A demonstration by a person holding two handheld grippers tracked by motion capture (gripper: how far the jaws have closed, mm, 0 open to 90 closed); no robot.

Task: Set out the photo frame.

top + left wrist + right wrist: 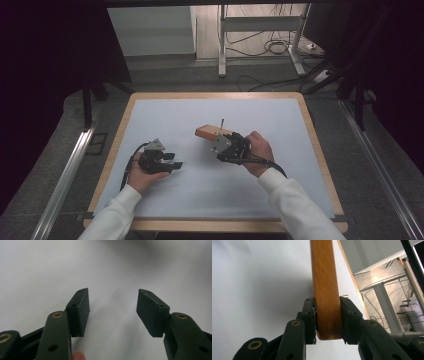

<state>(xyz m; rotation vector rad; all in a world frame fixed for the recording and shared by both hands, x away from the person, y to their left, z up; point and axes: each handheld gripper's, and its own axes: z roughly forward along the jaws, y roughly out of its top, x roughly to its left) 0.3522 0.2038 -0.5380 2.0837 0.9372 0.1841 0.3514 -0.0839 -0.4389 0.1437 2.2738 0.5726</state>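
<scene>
A brown wooden block [206,132] with a thin dark pin standing up from it sits near the middle of the white table surface [250,115]. My right gripper [219,144] is shut on the block's near end. In the right gripper view both pads press on the sides of the wooden block [325,290], which runs away from the camera. My left gripper [176,162] rests at the left of the table, held low. In the left gripper view its pads [79,310] stand apart with nothing between them, my left gripper [113,312] open over bare white surface.
The table has a wooden rim [320,165] around the white sheet. Beyond its far edge stand a metal frame [222,45] and loose cables [275,47] on the floor. Metal rails [65,175] run along both sides.
</scene>
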